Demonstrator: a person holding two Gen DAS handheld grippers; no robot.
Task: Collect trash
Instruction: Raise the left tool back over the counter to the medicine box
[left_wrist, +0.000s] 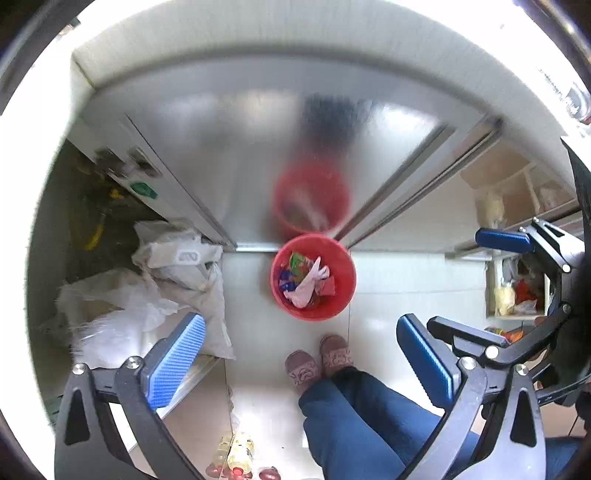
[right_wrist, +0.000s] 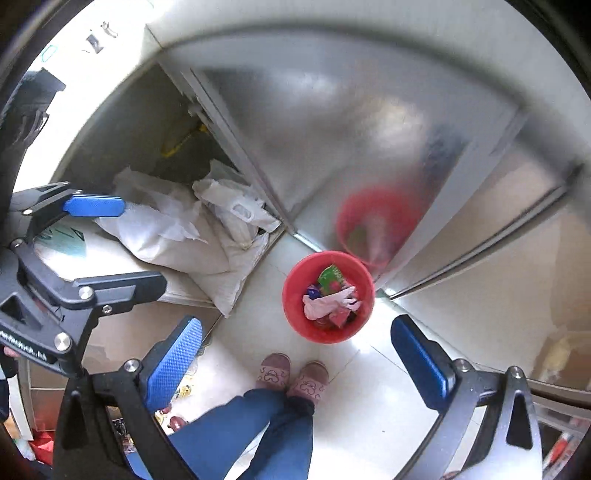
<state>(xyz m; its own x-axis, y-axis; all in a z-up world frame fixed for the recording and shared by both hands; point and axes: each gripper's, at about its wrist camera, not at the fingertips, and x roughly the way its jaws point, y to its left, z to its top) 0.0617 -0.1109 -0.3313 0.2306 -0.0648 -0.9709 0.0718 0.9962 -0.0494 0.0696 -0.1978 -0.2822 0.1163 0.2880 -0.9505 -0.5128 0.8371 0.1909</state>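
While both grippers point down at the floor, a red bucket (left_wrist: 313, 277) stands there on the pale tiles (left_wrist: 399, 280), right against the bottom of a shiny metal door (left_wrist: 240, 147). The door shows a blurry red copy of the bucket, like a mirror. Inside the bucket lies the trash (left_wrist: 306, 280): a crumpled pink and white bag on top, a green wrapper, and some blue and red bits under it.

The left gripper (left_wrist: 299, 365) is wide open. Its two blue pads are far apart and nothing is between them. The right gripper (right_wrist: 295, 362) is wide open too, with nothing in it. From the left camera the right gripper shows at the right edge, and from the right camera the left gripper shows at the left edge, so the two are side by side. Both are well above the bucket and do not touch it.

A person stands just in front of the bucket. You can see two pink slippers (right_wrist: 291, 376) close together on the tiles, and blue trousers (right_wrist: 258, 435) above them. The toes point at the bucket but stay a little apart from it.

To the left of the bucket lie big white sacks (right_wrist: 177, 229), piled by a dark open space next to the door. A few bottles (left_wrist: 236, 458) stand on the floor near the person's leg
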